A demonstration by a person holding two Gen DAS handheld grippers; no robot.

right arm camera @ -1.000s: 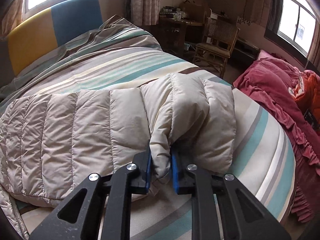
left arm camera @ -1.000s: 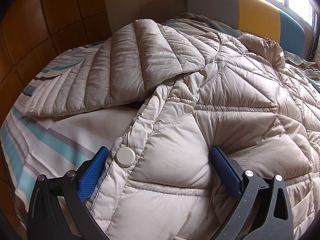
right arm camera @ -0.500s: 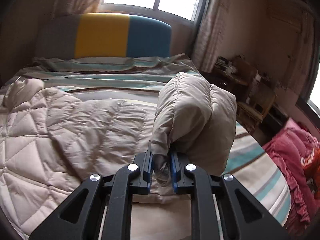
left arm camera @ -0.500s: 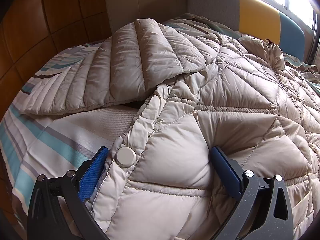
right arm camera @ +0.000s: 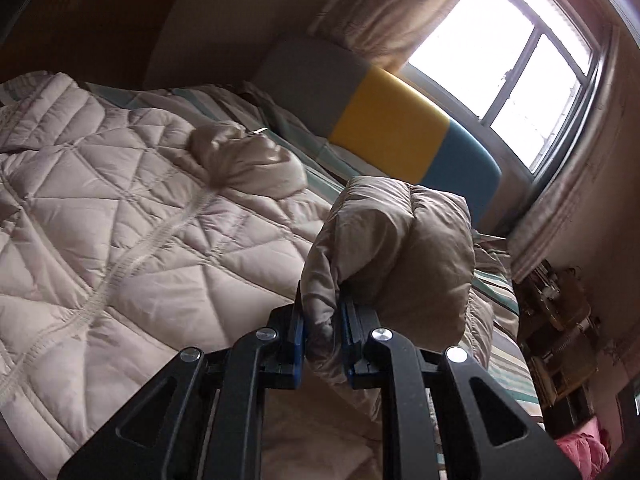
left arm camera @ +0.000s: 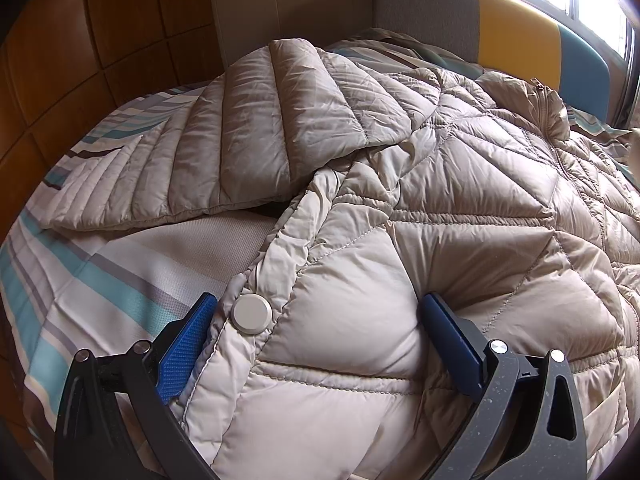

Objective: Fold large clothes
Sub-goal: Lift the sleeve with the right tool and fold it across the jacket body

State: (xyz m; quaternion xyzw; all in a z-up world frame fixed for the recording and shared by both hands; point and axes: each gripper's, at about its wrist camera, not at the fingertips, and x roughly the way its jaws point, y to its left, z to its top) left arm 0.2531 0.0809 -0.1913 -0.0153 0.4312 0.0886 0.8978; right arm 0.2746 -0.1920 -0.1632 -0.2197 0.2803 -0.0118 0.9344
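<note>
A large beige quilted down jacket (left arm camera: 460, 184) lies spread on a striped bed (left arm camera: 100, 280). Its left sleeve (left arm camera: 248, 136) lies out flat on the bed. My left gripper (left arm camera: 320, 312) is open, its blue pads either side of the jacket's lower front edge by a silver snap button (left arm camera: 252, 314). My right gripper (right arm camera: 322, 328) is shut on the cuff of the other sleeve (right arm camera: 392, 248) and holds it lifted above the jacket's body (right arm camera: 132, 232). The collar (right arm camera: 244, 160) lies bunched near the headboard.
A grey, yellow and blue headboard (right arm camera: 400, 136) stands under a bright window (right arm camera: 500, 56). A wood-panelled wall (left arm camera: 60, 80) runs along the bed's left side. Dark furniture (right arm camera: 560, 320) and a red bundle (right arm camera: 580, 448) stand beyond the bed's right side.
My right gripper has lifted the sleeve cuff off the bed and swung it left over the jacket's body. The left gripper has stayed where it was, open.
</note>
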